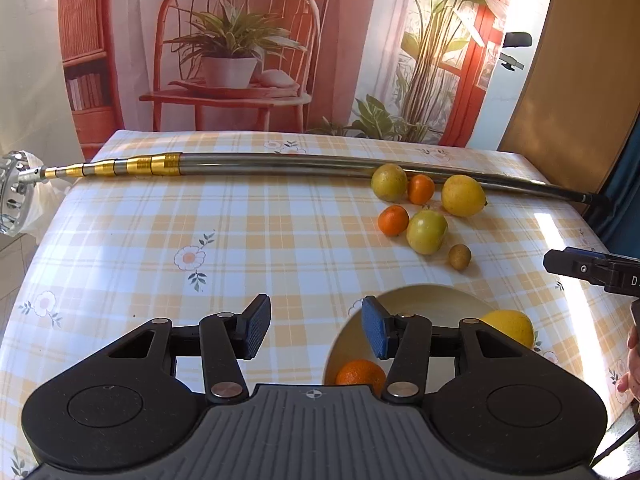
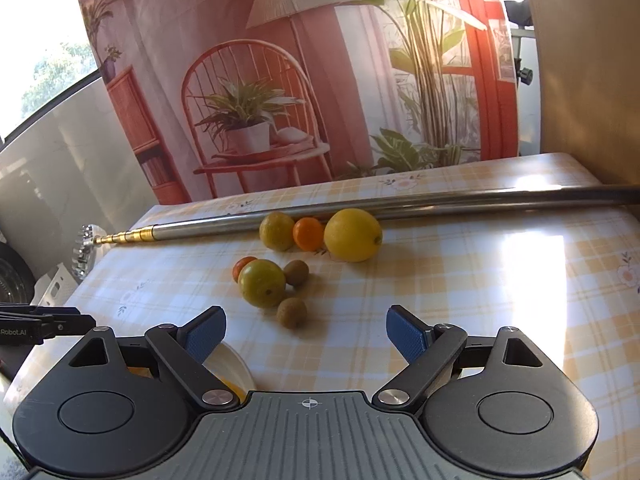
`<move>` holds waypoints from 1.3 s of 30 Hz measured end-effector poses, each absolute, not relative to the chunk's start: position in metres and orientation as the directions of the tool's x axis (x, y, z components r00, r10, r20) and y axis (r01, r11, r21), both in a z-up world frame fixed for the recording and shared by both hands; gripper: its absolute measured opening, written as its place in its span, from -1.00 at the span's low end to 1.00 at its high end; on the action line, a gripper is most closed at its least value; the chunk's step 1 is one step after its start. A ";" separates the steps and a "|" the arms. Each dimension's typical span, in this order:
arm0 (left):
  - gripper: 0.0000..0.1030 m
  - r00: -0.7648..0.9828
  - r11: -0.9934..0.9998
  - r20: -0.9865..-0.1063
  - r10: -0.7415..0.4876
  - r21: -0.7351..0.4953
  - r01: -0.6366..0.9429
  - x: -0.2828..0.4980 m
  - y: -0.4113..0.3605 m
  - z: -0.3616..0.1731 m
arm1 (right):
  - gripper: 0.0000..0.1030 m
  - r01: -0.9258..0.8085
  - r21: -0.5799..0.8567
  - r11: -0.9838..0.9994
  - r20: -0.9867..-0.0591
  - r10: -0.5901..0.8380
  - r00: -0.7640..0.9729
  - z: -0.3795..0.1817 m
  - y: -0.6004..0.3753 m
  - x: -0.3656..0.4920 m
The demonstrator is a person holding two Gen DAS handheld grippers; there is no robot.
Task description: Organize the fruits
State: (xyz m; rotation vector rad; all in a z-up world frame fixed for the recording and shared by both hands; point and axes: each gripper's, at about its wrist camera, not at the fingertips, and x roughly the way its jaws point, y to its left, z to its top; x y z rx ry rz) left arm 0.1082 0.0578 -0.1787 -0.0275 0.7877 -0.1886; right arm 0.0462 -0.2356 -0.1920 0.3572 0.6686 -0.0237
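left gripper point(image 1: 316, 328): jaws spread wide, nothing between the blue pads, hanging over the near part of the table with its right finger above the bowl

right gripper point(image 2: 306, 334): also wide open and empty, pointed at the loose fruit; in the left view only its black tip point(image 1: 592, 270) pokes in at the right edge

bowl point(image 1: 424, 300): pale, sits on the table right under the left gripper, partly hidden by it; in the right view just a bit of rim point(image 2: 236, 364) shows at the near left

in the bowl: an orange point(image 1: 358, 372) at the near side and a lemon point(image 1: 510, 326) on the right

loose fruit: farther out, right of centre, in a loose cluster. Far row is a green fruit point(image 2: 277, 231), a small mandarin point(image 2: 308, 234) and a big lemon point(image 2: 352, 235), pretty much touching each other

nearer bunch: a second green fruit point(image 2: 262, 283) with another mandarin point(image 2: 243, 266) peeking out behind it on the left, plus two little brown fruits point(image 2: 296, 272) point(image 2: 292, 312), the closest one just in front of the right gripper

pole point(image 1: 320, 164): long metal telescopic thing with gold rings, lying across the far side of the table, just behind the far row

table point(image 1: 160, 220): yellow checked cloth with flowers

hand point(image 1: 632, 364): a bit of one shows at the right edge
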 end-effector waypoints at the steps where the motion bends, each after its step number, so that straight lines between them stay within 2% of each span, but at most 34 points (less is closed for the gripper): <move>1: 0.02 0.692 0.983 -0.700 -0.175 -0.087 0.161 0.111 0.058 -0.176 | 0.65 0.139 0.305 0.942 -0.610 0.082 0.788 -0.190 -0.238 0.048; 8: 0.02 0.714 0.979 -0.679 -0.170 -0.031 0.203 0.129 0.053 -0.163 | 0.62 0.158 0.255 0.954 -0.602 0.028 0.798 -0.176 -0.248 0.065; 14: 0.00 0.724 0.972 -0.662 -0.194 -0.033 0.231 0.144 0.044 -0.156 | 0.56 0.166 0.243 0.956 -0.606 0.015 0.795 -0.175 -0.252 0.077; 21: -0.06 0.694 0.964 -0.680 -0.235 -0.070 0.258 0.156 0.033 -0.169 | 0.53 0.172 0.244 0.954 -0.627 0.020 0.779 -0.189 -0.251 0.082; 31: -0.12 0.668 0.953 -0.704 -0.242 -0.045 0.299 0.170 0.017 -0.181 | 0.44 0.209 0.289 0.934 -0.643 0.028 0.765 -0.203 -0.263 0.085; 34: -0.18 0.666 0.949 -0.702 -0.250 -0.041 0.313 0.175 0.013 -0.182 | 0.44 0.215 0.301 0.929 -0.646 0.033 0.763 -0.206 -0.265 0.086; 37: -0.36 0.665 0.944 -0.704 -0.249 -0.022 0.329 0.182 0.007 -0.184 | 0.41 0.215 0.311 0.926 -0.648 0.042 0.760 -0.208 -0.267 0.087; 39: -0.36 0.665 0.945 -0.705 -0.245 -0.020 0.327 0.190 0.003 -0.186 | 0.36 0.208 0.316 0.926 -0.652 0.053 0.757 -0.211 -0.267 0.088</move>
